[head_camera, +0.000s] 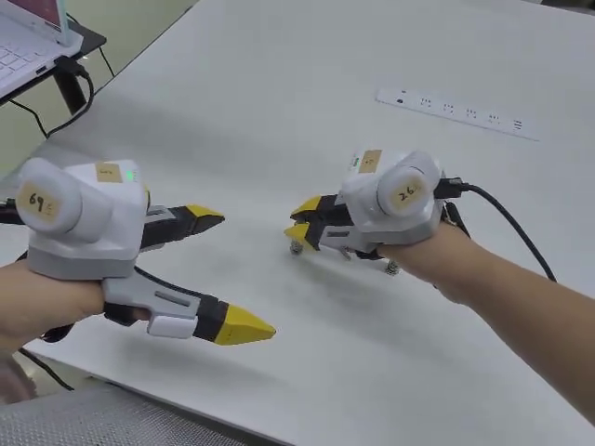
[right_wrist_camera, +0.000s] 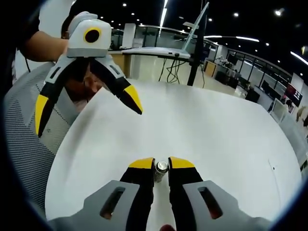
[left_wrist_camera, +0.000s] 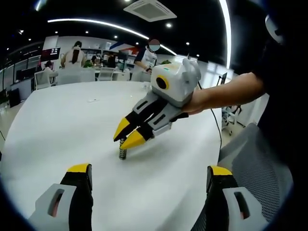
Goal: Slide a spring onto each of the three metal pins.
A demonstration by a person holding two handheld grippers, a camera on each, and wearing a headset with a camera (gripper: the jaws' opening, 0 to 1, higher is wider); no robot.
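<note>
Your right gripper [right_wrist_camera: 161,163] has its jaws almost together, with the yellow tips pinching the spring [right_wrist_camera: 161,171] from both sides. The spring stands upright on the white table [head_camera: 279,93]. In the left gripper view its coils show just under those tips. In the head view it sits near the middle of the table, right below the right gripper's tips. A second small metal piece [head_camera: 392,268] lies on the table just under the rear of that gripper; you can't tell whether it is a pin or a spring. Your left gripper [head_camera: 226,269] hangs over the near-left part of the table with its jaws spread wide and nothing between them, well apart from the spring. The two grippers point toward each other. A black cable [head_camera: 507,223] runs off the back of the right gripper. A white power strip [head_camera: 456,110] lies flat on the far side of the table. A laptop [head_camera: 23,42] sits on a stand at far left, off the table. In the right gripper view a grey mesh chair [right_wrist_camera: 24,139] is behind the left gripper
</note>
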